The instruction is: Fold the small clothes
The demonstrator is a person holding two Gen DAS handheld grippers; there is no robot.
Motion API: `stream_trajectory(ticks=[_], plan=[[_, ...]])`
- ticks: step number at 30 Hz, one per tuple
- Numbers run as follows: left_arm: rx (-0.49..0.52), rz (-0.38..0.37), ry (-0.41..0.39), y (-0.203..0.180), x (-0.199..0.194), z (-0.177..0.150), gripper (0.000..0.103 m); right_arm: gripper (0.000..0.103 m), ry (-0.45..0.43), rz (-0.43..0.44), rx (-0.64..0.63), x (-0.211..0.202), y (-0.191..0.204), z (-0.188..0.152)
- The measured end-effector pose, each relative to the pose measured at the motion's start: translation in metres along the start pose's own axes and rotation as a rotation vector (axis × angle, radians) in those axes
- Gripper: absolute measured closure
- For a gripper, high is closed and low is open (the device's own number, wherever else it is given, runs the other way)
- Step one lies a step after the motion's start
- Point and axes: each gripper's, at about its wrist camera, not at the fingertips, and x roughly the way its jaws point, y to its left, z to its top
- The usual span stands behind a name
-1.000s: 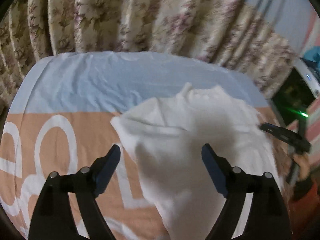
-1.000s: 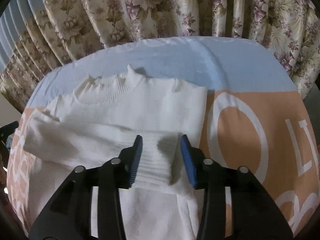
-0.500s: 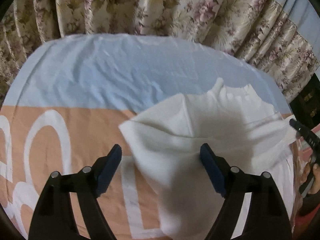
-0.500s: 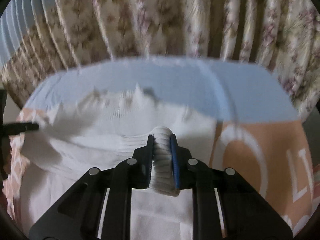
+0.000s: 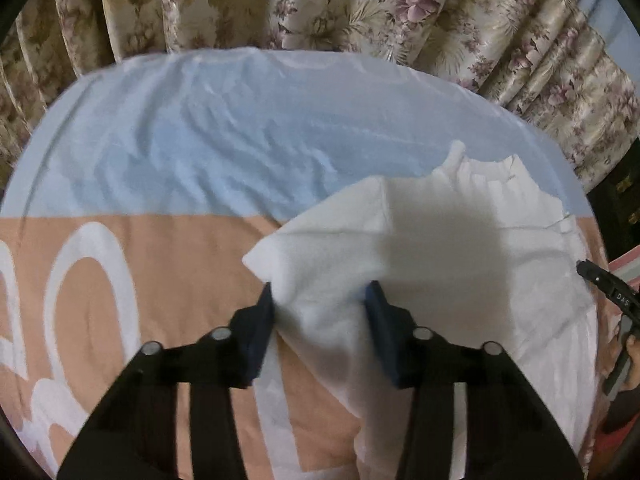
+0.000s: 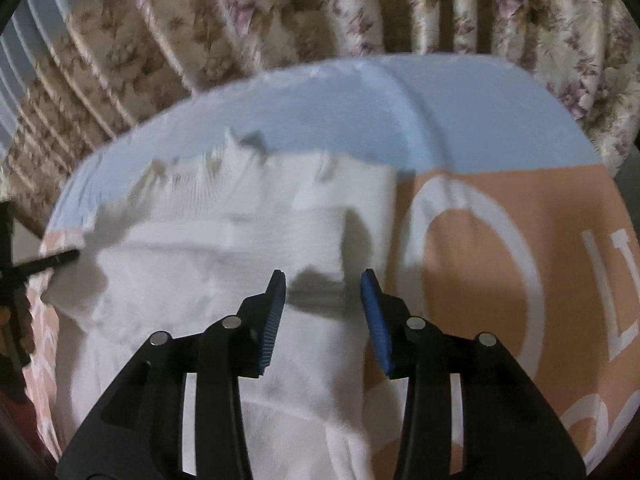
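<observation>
One white sweater [image 5: 460, 280] lies on the blue-and-peach sheet [image 5: 160, 152] before the floral curtain [image 5: 320, 4]. Two grippers work it: the left gripper [image 5: 320, 300] has its fingers pressed against a bunched fold at the sweater's shoulder. The right gripper [image 6: 323, 284] hangs spread apart above the folded sleeve [image 6: 280, 236], holding nothing.

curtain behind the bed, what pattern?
Floral: cream curtain with mauve-pink flowers and olive leaves. Sharpest in the left wrist view.

The left gripper [image 5: 320, 300] and right gripper [image 6: 323, 288] share one build: black angular linkage arms, round silver pivot screws (four apiece), and blue ribbed pads [image 6: 273, 320] lining the jaws toward the lower frame.
</observation>
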Motion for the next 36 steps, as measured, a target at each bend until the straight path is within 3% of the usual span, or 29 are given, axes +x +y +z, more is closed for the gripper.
stream_trajectory(ticks=[1, 3, 5, 7, 9, 13, 15, 16, 19, 21, 24, 28, 31, 34, 36], plan=[[0.000, 0.005, 0.002, 0.001, 0.000, -0.002, 0.057, 0.062, 0.004, -0.004, -0.023, 0.003, 0.006, -0.002], [-0.009, -0.010, 0.005, 0.008, 0.003, -0.006, 0.046, 0.072, -0.007, -0.031, -0.063, 0.002, 0.013, -0.005], [-0.015, -0.028, -0.014, 0.012, -0.005, -0.009, 0.041, 0.093, -0.032, -0.068, -0.087, -0.003, 0.017, -0.006], [0.000, -0.033, -0.050, 0.010, -0.021, -0.011, 0.038, 0.093, -0.054, -0.060, -0.076, -0.012, 0.014, -0.005], [0.034, 0.002, -0.089, 0.001, -0.040, -0.012, 0.026, 0.094, -0.070, -0.068, -0.075, -0.025, 0.012, -0.007], [0.049, 0.011, -0.113, -0.027, -0.060, -0.011, 0.023, 0.090, -0.048, -0.096, -0.020, -0.029, 0.001, -0.011], [0.052, 0.006, -0.099, -0.044, -0.057, -0.011, 0.023, 0.074, -0.089, -0.060, -0.003, -0.036, 0.000, -0.015], [0.058, 0.001, -0.097, -0.053, -0.054, -0.012, 0.023, 0.061, -0.109, -0.031, 0.003, -0.040, 0.001, -0.015], [0.101, -0.018, -0.090, -0.084, -0.038, -0.016, 0.023, 0.058, -0.169, 0.024, -0.063, -0.044, 0.026, -0.013], [0.121, -0.032, -0.069, -0.093, -0.022, -0.019, 0.023, 0.057, -0.158, 0.054, -0.119, -0.033, 0.045, -0.008], [0.122, -0.022, -0.025, -0.089, 0.002, -0.028, 0.024, 0.057, -0.114, 0.062, -0.206, -0.005, 0.069, -0.004], [0.237, 0.059, -0.061, -0.094, 0.004, -0.046, 0.024, 0.059, -0.076, -0.018, -0.357, 0.024, 0.082, -0.011], [0.301, 0.100, -0.082, -0.101, 0.004, -0.057, 0.024, 0.060, -0.088, -0.022, -0.284, 0.023, 0.050, -0.002], [0.294, 0.096, -0.085, -0.100, 0.005, -0.056, 0.024, 0.091, -0.091, -0.008, -0.211, 0.017, 0.023, 0.006], [0.262, 0.080, -0.072, -0.101, 0.000, -0.052, 0.023, 0.088, -0.094, 0.001, -0.201, 0.011, 0.018, 0.007]])
